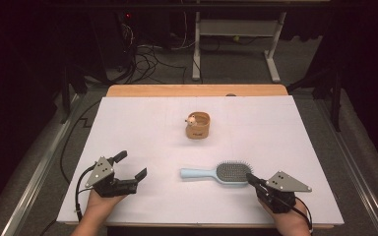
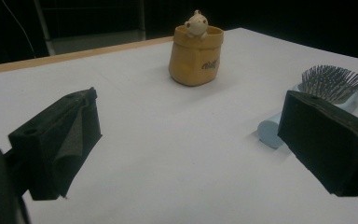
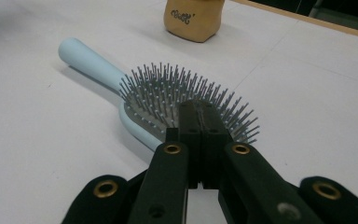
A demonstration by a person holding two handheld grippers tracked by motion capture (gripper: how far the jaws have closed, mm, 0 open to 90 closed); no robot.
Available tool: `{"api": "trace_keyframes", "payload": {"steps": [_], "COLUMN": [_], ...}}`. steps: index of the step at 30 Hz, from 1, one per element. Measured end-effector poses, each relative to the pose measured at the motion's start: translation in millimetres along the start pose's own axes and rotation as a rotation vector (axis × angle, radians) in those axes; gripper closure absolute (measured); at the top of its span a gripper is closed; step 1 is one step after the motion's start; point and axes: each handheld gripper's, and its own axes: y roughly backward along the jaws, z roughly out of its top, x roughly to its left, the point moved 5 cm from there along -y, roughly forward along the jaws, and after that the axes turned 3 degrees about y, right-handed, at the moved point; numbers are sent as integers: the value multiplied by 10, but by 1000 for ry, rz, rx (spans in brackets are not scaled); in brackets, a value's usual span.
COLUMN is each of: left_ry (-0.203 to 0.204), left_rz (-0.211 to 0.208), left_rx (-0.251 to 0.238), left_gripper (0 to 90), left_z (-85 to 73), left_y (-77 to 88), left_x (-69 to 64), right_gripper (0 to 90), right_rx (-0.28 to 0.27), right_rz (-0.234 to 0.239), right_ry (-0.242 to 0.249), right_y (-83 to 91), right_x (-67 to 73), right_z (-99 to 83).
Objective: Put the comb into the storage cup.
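The hairbrush [image 1: 216, 173] lies bristles up on the white table [image 1: 142, 123], near the front edge and right of centre, its pale blue handle pointing to 9 o'clock and its grey bristle pad toward 3 o'clock. The right gripper [image 1: 250, 178] sits at the 3 o'clock end of the brush head, its jaws pressed flat together with nothing between them and their tips at the rim of the bristle pad; whether they touch the rim cannot be told. In the right gripper view the hairbrush [image 3: 168, 100] runs away toward 11 o'clock from the closed jaw tips, which overlap the near edge of the bristles. The left gripper [image 1: 131, 164] rests well apart at the brush's 9 o'clock side, jaws spread wide and empty; its own view shows the hairbrush [image 2: 328, 81] partly behind the right-hand jaw. At 12 o'clock from the brush stands a small tan pouch [image 1: 198, 126]; dark writing on its side shows in both gripper views but is too blurred to read. The left gripper view reveals a little cream animal figure [image 2: 196, 23] peeking over the rim of the pouch [image 2: 195, 58], which the right gripper view crops off.
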Motion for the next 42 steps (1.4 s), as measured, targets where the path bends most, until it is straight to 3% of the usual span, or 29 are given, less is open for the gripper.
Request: {"api": "trace_keyframes", "payload": {"steps": [10,18,25,28,36,39,42], "left_ry": [-5,-1,-3,-5,-5,-3,-1], "left_rz": [-3,1,-1,-3,-2,-5,-6], "left_rx": [0,-1,-4,2,0,-3,-4], "left_gripper": [75,77,79,81,81,82,82], "left_z": [0,2,5,-1,4,4,6], "left_y": [3,0,4,0,4,1,8], "left_x": [-1,0,1,-4,-2,-15,-15], "right_gripper": [900,900,900,900,900,900,900], "right_rx": [30,62,101,103,139,166,176], "right_rz": [35,75,113,127,144,159,160], "right_ry": [33,63,121,119,138,169,168], "right_y": [-49,-141,-274,-314,-528,-695,-789], "right_x": [88,257,462,507,701,855,927], "right_z": [-8,7,11,27,96,159,202]}}
